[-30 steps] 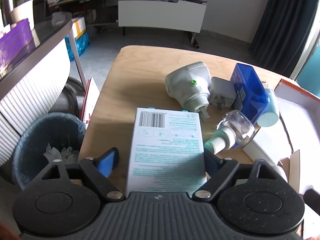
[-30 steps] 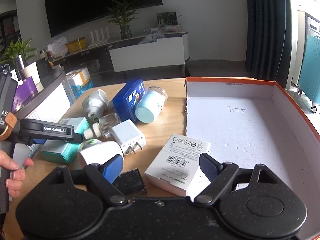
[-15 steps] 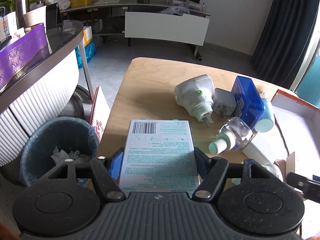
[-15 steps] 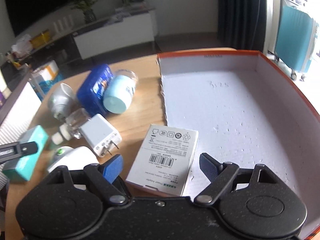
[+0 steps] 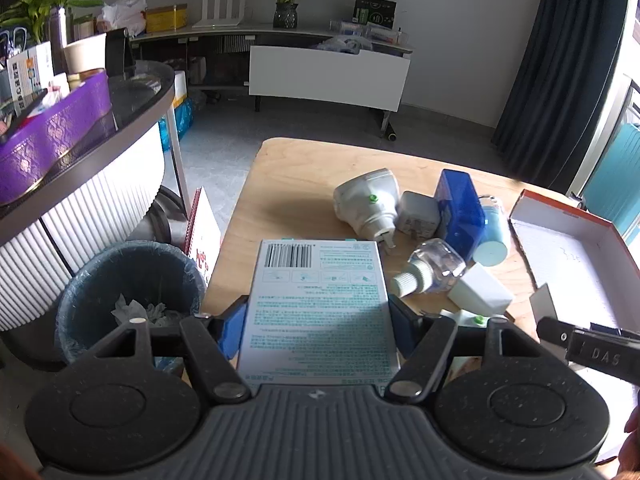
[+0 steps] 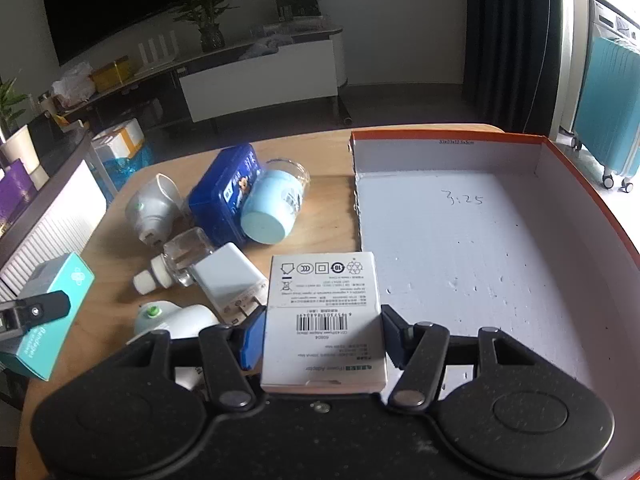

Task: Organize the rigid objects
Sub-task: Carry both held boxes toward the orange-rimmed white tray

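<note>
My left gripper (image 5: 318, 326) clenches the teal-and-white printed cardboard box (image 5: 318, 304), blue pads against both long sides, lifted over the near edge of the round wooden table (image 5: 304, 176). My right gripper (image 6: 322, 334) is closing on the white barcode-labelled adapter box (image 6: 324, 320), and its pads are touching both sides; that box lies just beside the orange-rimmed white cardboard tray (image 6: 452, 138), whose floor is bare apart from handwriting. Left of it cluster a white charger block (image 6: 228, 276), a clear small bottle (image 6: 180, 260), a blue tin (image 6: 226, 200) and a pale blue jar (image 6: 272, 208).
</note>
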Motion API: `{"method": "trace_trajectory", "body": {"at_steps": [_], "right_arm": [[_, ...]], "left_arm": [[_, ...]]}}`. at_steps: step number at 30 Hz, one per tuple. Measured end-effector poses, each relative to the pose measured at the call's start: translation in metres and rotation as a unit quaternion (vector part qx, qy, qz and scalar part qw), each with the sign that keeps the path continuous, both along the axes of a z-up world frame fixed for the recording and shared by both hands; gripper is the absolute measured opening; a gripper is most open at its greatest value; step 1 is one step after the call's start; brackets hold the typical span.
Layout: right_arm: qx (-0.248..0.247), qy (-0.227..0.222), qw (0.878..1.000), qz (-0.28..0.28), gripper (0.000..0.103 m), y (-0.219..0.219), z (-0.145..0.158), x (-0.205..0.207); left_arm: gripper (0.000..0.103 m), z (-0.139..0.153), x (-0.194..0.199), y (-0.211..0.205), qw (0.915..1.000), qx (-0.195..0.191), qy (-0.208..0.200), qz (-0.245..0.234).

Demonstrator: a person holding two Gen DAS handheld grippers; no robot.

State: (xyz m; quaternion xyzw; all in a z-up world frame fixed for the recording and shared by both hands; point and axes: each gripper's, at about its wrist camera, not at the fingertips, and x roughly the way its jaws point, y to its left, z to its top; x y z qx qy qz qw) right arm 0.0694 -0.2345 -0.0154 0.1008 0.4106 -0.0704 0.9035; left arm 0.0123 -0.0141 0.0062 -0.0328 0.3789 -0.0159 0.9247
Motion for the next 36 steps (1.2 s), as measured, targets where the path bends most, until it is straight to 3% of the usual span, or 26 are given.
{"method": "trace_trajectory", "body": {"at_steps": [15, 36], "right_arm": [[0.010, -0.051, 0.998, 0.029, 0.071, -0.012, 0.039, -0.017], [0.012, -0.066, 0.998, -0.004, 0.071, -0.055, 0.050, -0.030]], "left_arm": [[0.071, 0.024, -0.018, -0.035, 0.9993, 0.013, -0.021, -0.026], [0.071, 0.030, -0.010, -0.097, 0.9961, 0.004, -0.028, -0.083]]}}
